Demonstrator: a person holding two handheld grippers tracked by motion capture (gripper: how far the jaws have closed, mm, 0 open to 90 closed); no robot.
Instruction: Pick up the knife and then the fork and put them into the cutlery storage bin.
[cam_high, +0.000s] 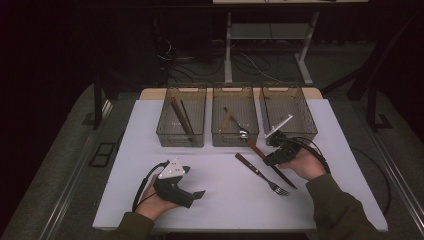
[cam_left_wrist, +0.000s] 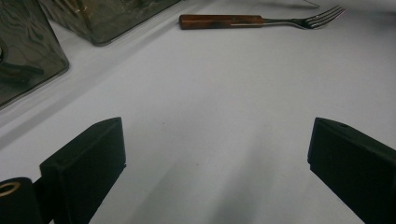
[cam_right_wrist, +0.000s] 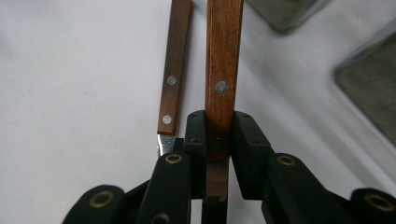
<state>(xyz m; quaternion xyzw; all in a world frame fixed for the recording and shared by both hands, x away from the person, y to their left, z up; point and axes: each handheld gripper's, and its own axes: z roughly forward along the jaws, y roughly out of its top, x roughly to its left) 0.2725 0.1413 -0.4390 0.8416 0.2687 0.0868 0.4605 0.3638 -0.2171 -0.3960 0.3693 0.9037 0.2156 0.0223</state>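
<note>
Two jaws of the right gripper (cam_right_wrist: 218, 140) clamp a wood-handled knife (cam_right_wrist: 223, 60); left gripper (cam_left_wrist: 217, 154) gapes over bare table (cam_left_wrist: 210, 93).

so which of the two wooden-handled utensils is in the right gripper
The knife, its handle clamped by the right gripper; the fork lies free on the table beside it.

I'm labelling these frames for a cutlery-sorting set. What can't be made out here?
- Right gripper view: held utensil shows its wooden handle; its working end lies behind the jaws.
- High view: contents of right bin too dim.
- Left gripper view: bins cut off, murky.
</note>
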